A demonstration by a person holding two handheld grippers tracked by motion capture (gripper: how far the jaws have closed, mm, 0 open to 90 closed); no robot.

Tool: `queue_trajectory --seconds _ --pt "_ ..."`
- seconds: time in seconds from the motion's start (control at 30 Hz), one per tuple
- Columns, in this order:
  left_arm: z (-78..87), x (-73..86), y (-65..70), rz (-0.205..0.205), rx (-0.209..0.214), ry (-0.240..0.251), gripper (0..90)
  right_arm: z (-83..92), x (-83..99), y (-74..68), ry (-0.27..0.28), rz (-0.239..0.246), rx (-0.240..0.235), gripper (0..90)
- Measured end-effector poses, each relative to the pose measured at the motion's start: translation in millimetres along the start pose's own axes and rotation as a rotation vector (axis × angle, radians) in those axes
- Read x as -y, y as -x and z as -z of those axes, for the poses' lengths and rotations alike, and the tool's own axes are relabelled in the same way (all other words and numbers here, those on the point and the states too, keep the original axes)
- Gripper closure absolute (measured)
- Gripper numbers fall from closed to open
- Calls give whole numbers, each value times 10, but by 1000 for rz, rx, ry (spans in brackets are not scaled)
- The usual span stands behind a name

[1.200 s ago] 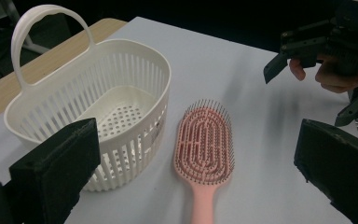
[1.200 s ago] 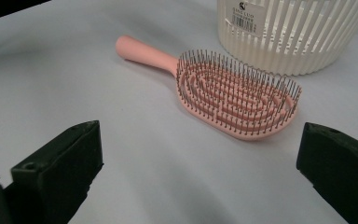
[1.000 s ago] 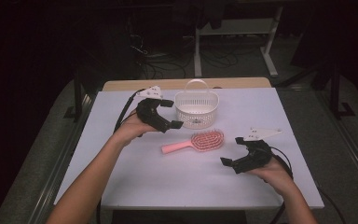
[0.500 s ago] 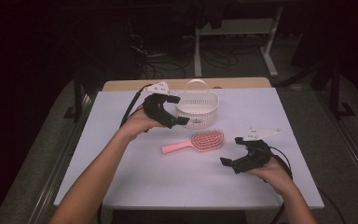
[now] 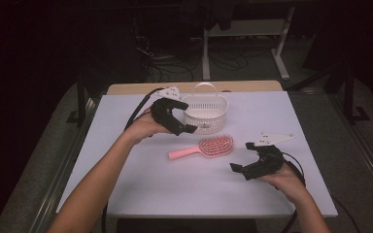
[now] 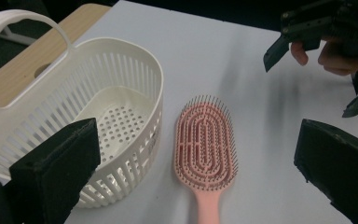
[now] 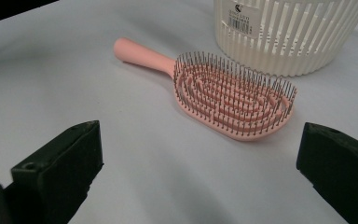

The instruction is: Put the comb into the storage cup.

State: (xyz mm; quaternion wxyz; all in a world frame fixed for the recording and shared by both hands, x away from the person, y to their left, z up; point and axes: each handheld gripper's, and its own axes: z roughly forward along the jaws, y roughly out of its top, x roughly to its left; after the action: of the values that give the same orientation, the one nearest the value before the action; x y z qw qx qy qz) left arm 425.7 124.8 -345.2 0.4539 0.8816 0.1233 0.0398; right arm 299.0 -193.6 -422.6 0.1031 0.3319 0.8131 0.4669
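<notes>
A pink hairbrush [image 5: 209, 146] lies bristles up on the pale table, its handle toward the left. Just behind it stands a white slatted basket [image 5: 209, 124] with an upright handle; nothing is inside it [image 6: 135, 154]. My left gripper [image 5: 182, 119] hovers open at the basket's front left; the brush [image 6: 207, 135] lies between and beyond its jaws [image 6: 198, 163]. My right gripper [image 5: 243, 158] is open low over the table to the right of the brush. Its jaws [image 7: 200, 158] frame the brush [image 7: 233, 95], with the basket [image 7: 284, 37] behind.
The pale tabletop [image 5: 150, 194] has free room in front and at both sides. A wooden strip [image 5: 126, 88] runs along its far edge. Dark floor with cables and a metal stand [image 5: 281, 48] lies beyond. The right gripper [image 6: 317, 28] appears far off in the left gripper view.
My left gripper has shifted a little right, from beside the basket's left toward its front and the brush. The right gripper, brush and basket have stayed put.
</notes>
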Motion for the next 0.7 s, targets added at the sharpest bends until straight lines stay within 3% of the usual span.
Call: queue_trajectory --seconds 0.23,0.7 --pt "-68 11 -1 -11 9 -98 3 7 2 1 1 0 2 0" --pt "-159 9 31 -22 6 -205 4 8 5 -2 -1 2 3 0"
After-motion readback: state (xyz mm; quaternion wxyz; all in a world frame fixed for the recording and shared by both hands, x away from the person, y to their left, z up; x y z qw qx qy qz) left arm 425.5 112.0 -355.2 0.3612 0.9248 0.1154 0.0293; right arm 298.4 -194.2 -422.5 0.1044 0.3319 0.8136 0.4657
